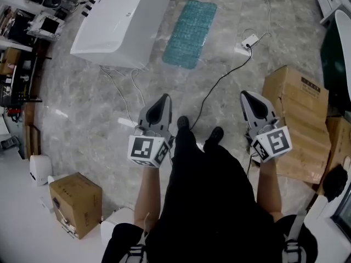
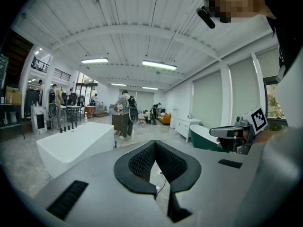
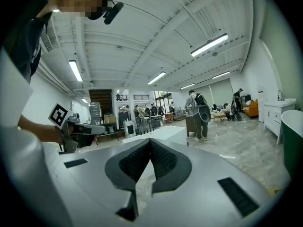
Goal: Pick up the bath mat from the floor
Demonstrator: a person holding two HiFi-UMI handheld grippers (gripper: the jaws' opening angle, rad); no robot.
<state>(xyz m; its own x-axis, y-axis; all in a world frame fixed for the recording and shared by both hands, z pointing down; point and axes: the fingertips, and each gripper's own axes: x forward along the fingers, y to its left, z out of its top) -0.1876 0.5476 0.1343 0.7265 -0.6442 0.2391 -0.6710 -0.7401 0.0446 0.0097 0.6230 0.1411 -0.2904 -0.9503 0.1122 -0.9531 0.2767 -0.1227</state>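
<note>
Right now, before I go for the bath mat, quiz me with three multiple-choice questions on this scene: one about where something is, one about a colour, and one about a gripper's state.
1. The bath mat lies:
A. inside the white bathtub
B. on the floor beside the white bathtub
C. in the left gripper

2. The bath mat is:
A. teal
B. red
C. black

3. The left gripper's jaws are:
A. wide apart
B. closed on the bath mat
C. closed with nothing between them

Answers:
1 B: the head view shows it flat on the marble floor next to the white bathtub.
2 A: its bumpy surface is blue-green.
3 C: the left gripper view shows the jaw tips meeting, with only floor behind them.
</note>
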